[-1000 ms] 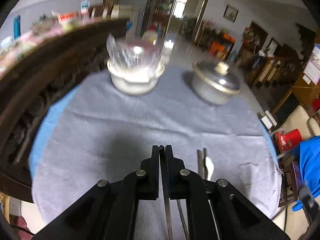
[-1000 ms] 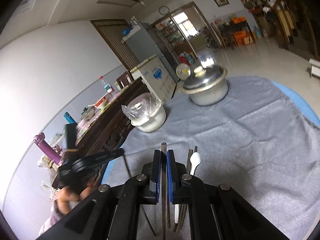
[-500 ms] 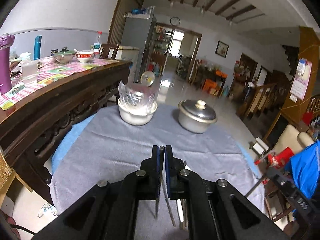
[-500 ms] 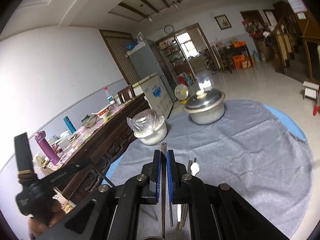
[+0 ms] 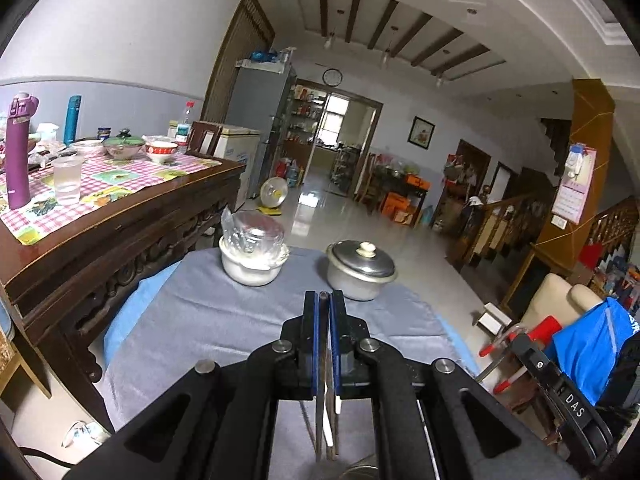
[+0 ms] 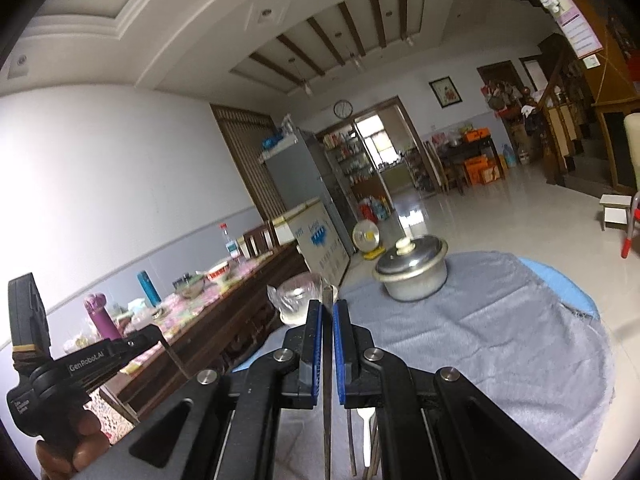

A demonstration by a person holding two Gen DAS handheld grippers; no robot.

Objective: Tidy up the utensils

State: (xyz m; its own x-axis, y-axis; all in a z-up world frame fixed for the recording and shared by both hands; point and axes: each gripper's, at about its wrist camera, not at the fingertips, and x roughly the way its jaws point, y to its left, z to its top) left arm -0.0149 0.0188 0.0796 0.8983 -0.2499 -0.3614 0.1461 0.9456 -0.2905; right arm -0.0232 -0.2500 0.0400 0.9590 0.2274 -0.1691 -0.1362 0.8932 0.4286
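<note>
Left tongs clamped on a thin metal utensil, right tongs clamped on a metal strip, pot ahead, spoon below.

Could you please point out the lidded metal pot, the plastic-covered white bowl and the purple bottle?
Lidded metal pot [image 5: 360,276]: left wrist view, side wall.
Plastic-covered white bowl [image 5: 250,268]: left wrist view, white side.
Purple bottle [image 5: 18,160]: left wrist view, body.

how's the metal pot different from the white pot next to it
The metal pot is bare silvery aluminium; the white pot is white. The metal pot wears a fitted lid with a pale knob; the white pot is topped with crinkled clear plastic instead. Both stand upright, apart, at the far edge of the grey cloth.
</note>
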